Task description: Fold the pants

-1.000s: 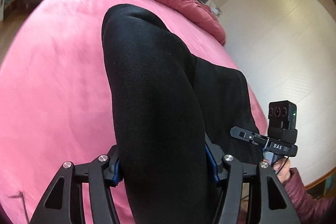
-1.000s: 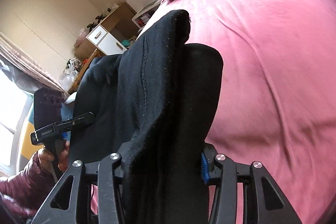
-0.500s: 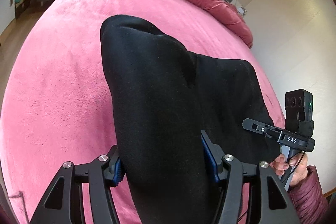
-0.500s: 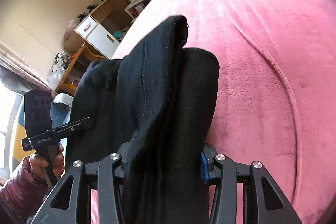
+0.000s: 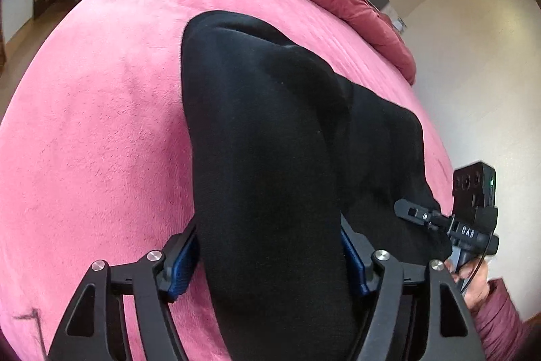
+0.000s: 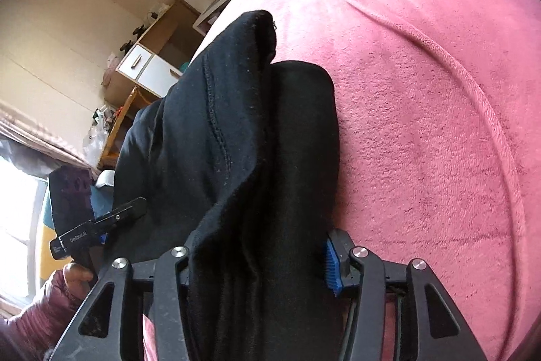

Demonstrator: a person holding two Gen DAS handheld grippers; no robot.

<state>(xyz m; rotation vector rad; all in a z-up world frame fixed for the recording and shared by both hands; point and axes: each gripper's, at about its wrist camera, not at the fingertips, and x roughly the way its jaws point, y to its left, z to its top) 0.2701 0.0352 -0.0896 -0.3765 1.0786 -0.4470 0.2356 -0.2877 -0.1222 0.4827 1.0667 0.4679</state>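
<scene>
Both grippers have come lower over the pink bed (image 5: 101, 131) since a second ago, and the black pants (image 5: 270, 158) now drape closer to it, so the fold looks near to being laid down. The left gripper (image 5: 268, 259) has its jaws opening, the cloth between them and a small gap showing at its left pad. The right gripper (image 6: 257, 263) is opening too, though the cloth fills its jaws. The pants hide most fingertips, and whether the far end rests on the bed is hard to tell
</scene>
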